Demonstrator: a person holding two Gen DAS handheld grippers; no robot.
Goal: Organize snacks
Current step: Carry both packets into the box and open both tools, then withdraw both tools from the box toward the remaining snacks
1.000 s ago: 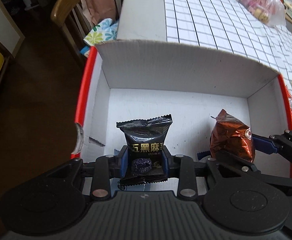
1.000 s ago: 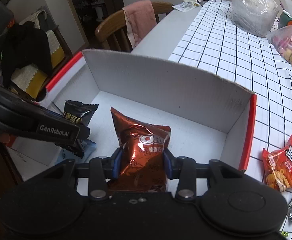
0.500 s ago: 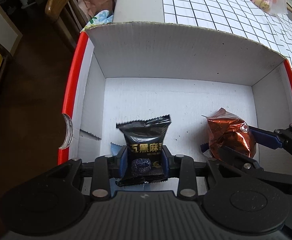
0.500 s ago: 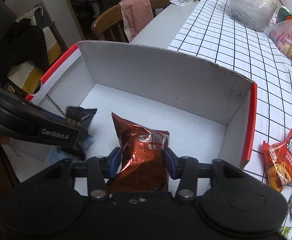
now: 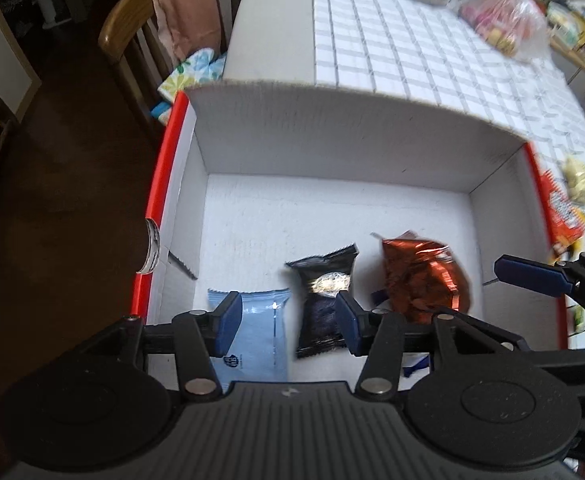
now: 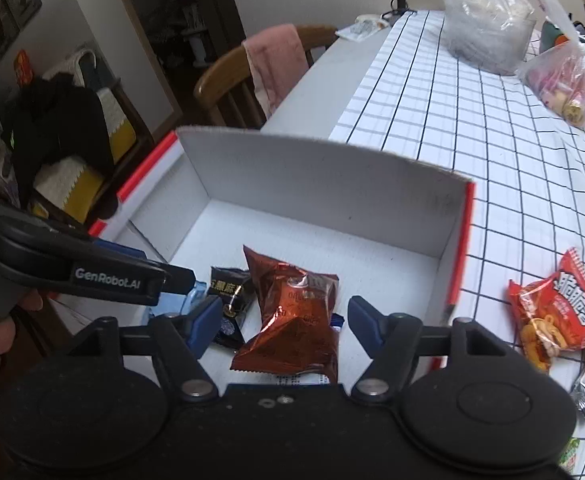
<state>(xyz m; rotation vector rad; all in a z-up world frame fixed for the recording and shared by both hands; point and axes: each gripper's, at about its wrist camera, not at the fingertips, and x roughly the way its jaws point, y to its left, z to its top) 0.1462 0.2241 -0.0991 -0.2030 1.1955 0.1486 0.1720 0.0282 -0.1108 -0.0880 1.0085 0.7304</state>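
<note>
A white cardboard box with red outer edges point(image 5: 324, 140) sits open on the grid-patterned tablecloth point(image 6: 492, 128). On its floor, along the near side, lie three snacks: a pale blue flat packet point(image 5: 260, 332) at the left, a small black snack packet with gold lettering point(image 5: 324, 300) in the middle, and a crinkled copper-brown foil bag point(image 5: 420, 276) at the right, just beside the black one. Outside the box, near its right wall, a red-orange crisp bag point(image 6: 560, 312) rests on the cloth.

The left gripper point(image 5: 286, 328) has just been opening; its blue pads stand apart, the black packet is free of its grip and lies by the right pad. The right gripper point(image 6: 280, 326) has likewise just been opening, jaws wide, with the copper bag lying loose between the pads, touching neither
</note>
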